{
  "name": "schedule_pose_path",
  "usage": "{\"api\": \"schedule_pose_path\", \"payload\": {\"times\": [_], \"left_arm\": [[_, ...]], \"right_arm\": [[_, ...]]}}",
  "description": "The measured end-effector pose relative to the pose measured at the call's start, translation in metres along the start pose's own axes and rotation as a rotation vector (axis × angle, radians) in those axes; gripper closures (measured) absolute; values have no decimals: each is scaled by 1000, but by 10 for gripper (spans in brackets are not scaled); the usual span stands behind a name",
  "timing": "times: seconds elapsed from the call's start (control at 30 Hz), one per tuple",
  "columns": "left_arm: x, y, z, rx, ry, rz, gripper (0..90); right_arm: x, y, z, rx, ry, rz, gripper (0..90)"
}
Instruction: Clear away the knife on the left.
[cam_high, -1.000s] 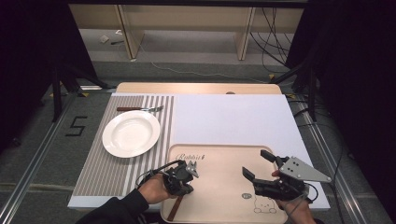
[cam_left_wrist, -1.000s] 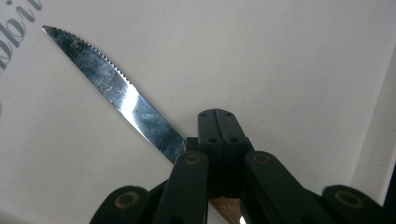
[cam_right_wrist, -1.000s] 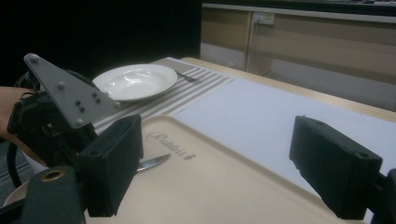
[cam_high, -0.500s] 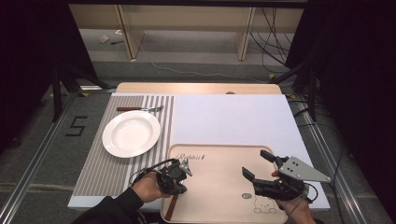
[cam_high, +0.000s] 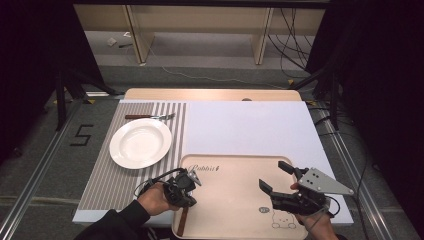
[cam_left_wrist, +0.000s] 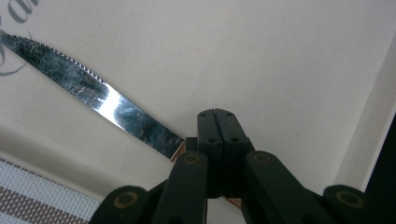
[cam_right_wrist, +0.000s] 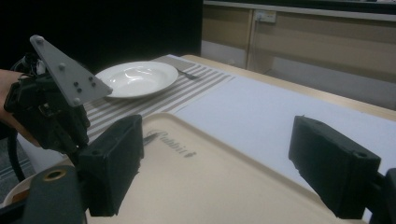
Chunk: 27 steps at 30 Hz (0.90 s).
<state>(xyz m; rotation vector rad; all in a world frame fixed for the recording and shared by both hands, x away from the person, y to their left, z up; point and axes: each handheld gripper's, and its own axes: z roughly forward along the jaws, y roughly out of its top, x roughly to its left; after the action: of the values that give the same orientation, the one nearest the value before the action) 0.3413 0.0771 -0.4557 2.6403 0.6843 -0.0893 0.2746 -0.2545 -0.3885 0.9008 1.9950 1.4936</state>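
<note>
The jaws of the left gripper (cam_left_wrist: 215, 122) are pressed together on the brown handle, mostly hidden, of a serrated steel table knife (cam_left_wrist: 95, 93). The knife lies in the beige rectangular tray (cam_high: 235, 200) along its left rim, blade pointing away from the person. The right gripper (cam_high: 274, 177) hovers over the tray, jaws wide apart.

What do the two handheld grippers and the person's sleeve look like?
Both are black. The right gripper has two blocky jaws and a grey three-cornered plate dotted with small holes on top. The left gripper carries a smaller grey plate, a looping black cable and brass-coloured pivot pins. The person's left sleeve is black.
</note>
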Motion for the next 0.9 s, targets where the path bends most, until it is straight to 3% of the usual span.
{"api": "schedule_pose_path", "payload": {"times": [0.17, 0.2, 0.27, 0.3, 0.37, 0.53, 0.63, 0.73, 0.9], "left_arm": [[0, -1, 1, 11, 6, 5, 888], [0, -1, 1, 16, 20, 7, 887], [-1, 0, 2, 52, 97, 27, 884], [0, -1, 2, 56, 93, 27, 876], [4, -3, 1, 27, 36, -4, 870], [3, -2, -1, 17, 25, -13, 886], [4, -2, -2, 20, 32, -14, 886], [5, -3, -3, 20, 32, -26, 887], [8, -5, -5, 18, 36, -36, 893]], "right_arm": [[0, 0, 0, 3, 1, -1, 192], [0, 0, 0, 5, 2, -3, 192], [1, 0, 0, 4, 3, -4, 193], [1, 0, 0, 5, 3, -5, 193], [1, 0, 0, 6, 4, -8, 194], [3, 0, 1, 13, -1, -35, 195], [0, 0, 1, -1, 28, 17, 194], [-6, 0, -1, -14, 22, 65, 198], [-4, 0, -1, -9, 18, 45, 198]]}}
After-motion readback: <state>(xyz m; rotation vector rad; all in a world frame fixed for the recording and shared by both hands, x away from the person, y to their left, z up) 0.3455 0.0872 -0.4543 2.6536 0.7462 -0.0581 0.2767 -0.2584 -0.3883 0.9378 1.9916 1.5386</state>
